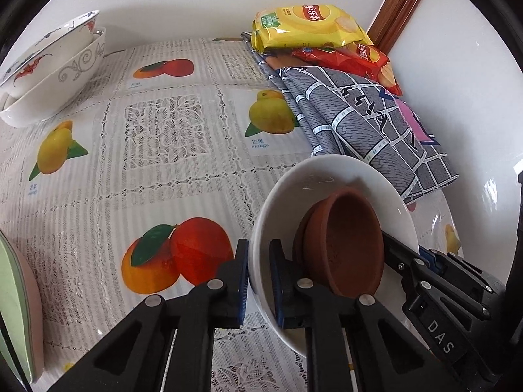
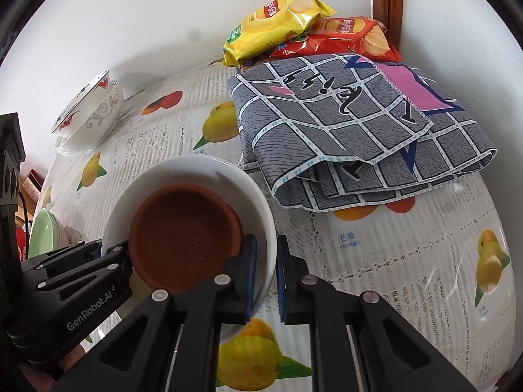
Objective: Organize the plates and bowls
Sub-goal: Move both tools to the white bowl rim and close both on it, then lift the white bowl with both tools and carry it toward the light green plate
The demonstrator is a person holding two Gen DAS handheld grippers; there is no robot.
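Lacy tablecloth (image 1: 163, 130); both tools (image 1: 258, 281) (image 2: 265, 277) pinch glossy white bowl (image 1: 327, 176) (terracotta saucers (image 1: 343, 241) inside).

Both views are bright and evenly lit by soft daylight; the source itself is outside the pictures. Shadows are faint and diffuse. The plastic table cover (image 1: 170, 176) carries broad pale glare, strongest at its right edge in the left wrist view and over the near right area in the right wrist view. The yellow snack bag (image 2: 278, 23) shows small specular highlights. Fisheye distortion bends the table edge and the wooden frame (image 1: 402, 9), and a dark circular vignette closes every corner. Focus is sharp centrally; detail softens slightly toward the rim.
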